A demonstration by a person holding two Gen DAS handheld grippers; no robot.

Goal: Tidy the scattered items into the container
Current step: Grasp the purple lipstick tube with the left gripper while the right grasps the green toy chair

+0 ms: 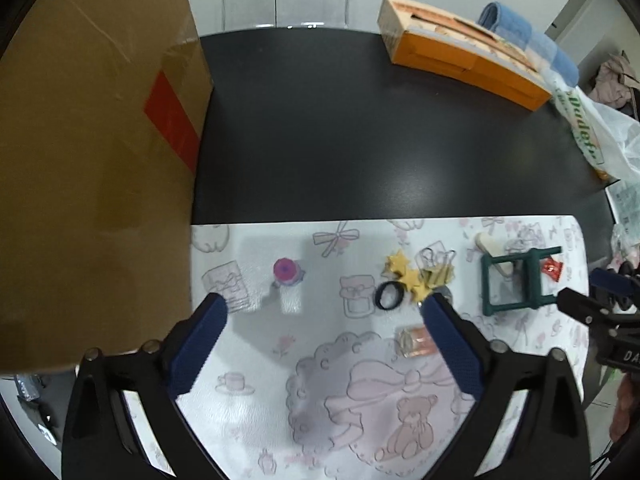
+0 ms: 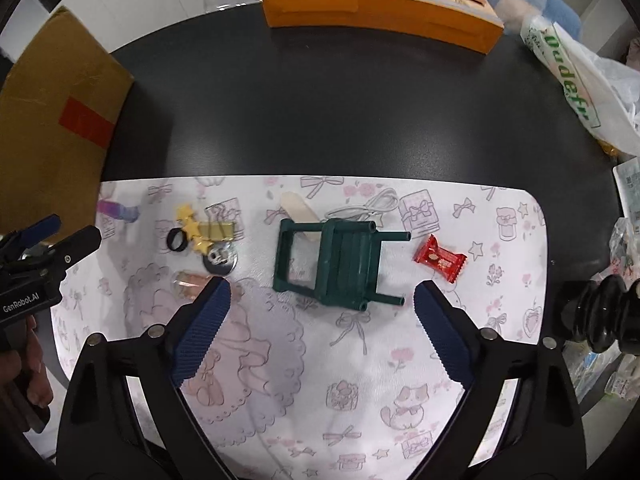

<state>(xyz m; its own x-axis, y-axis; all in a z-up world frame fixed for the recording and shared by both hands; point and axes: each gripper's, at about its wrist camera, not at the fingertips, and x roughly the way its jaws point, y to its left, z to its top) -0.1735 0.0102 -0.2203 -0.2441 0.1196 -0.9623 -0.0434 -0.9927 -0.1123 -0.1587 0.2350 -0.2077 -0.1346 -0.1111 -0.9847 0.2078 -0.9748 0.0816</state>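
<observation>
Small items lie scattered on a white patterned mat (image 1: 248, 360). A dark green toy chair (image 2: 340, 264) lies on its side ahead of my open, empty right gripper (image 2: 322, 296); it also shows in the left wrist view (image 1: 516, 284). A red candy wrapper (image 2: 440, 258) lies to its right. My left gripper (image 1: 324, 306) is open and empty above the mat. Ahead of it stand a pink-capped small bottle (image 1: 286, 274), a black ring (image 1: 388, 295), yellow stars (image 1: 404, 274) and a gold binder clip (image 1: 438, 268). A small clear bottle (image 1: 414, 340) lies by its right finger.
A large cardboard box (image 1: 88, 160) stands at the left on the black table (image 1: 360, 132). An orange box (image 1: 460, 52) lies at the back with a blue towel (image 1: 528, 40). A plastic bag (image 1: 600, 128) sits at the right. A wooden stick (image 2: 298, 208) and white cable (image 2: 368, 208) lie behind the chair.
</observation>
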